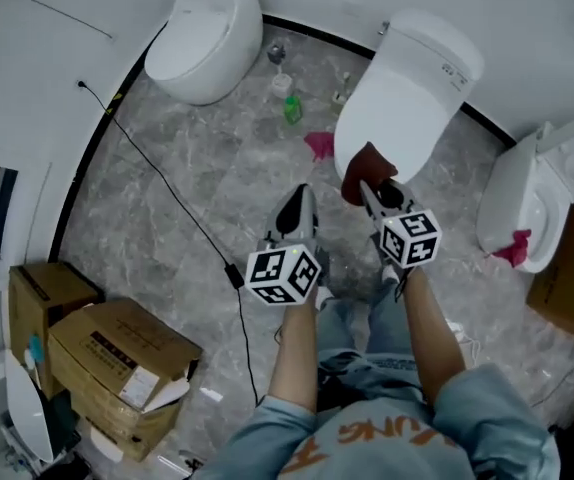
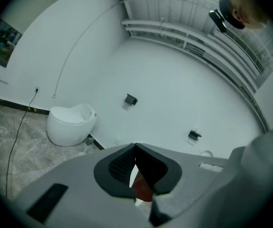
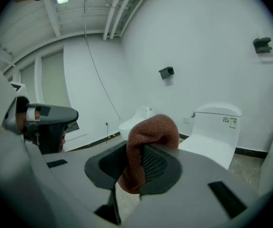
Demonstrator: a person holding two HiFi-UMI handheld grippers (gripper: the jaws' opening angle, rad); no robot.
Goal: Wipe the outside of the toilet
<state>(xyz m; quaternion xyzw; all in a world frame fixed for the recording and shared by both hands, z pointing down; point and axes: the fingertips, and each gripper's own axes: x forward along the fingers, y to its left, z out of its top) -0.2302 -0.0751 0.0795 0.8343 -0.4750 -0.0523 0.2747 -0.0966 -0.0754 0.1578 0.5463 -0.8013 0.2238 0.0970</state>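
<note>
**At the toilet front end: cloth clamped, wipe not started**

- Geometry: the toilet's long axis runs from its rounded front, nearest the person, up and right to the tank at the wall. The lid is down.
- The right gripper is the nearer one, sitting right at that rounded front. The left gripper is off to the side over the bare floor, further from the shell.
- Right jaws: pinched on a rust-brown cloth, which is bunched up and humps over the jaw tips.
- In the head view the cloth overlaps the front rim. In the right gripper view the toilet sits ahead and slightly right with a gap, so I judge it's not touching yet.
- Left jaws: tips pressed together, nothing between them that I can see. The red patch in the gap below the tips looks like background.
- Next move, my read: push the right gripper forward and slightly right to land the cloth on the front, then stroke along the long axis toward the tank.
- Risk: the pinch on the cloth is small, so dragging on the shell could pull it out.
</note>
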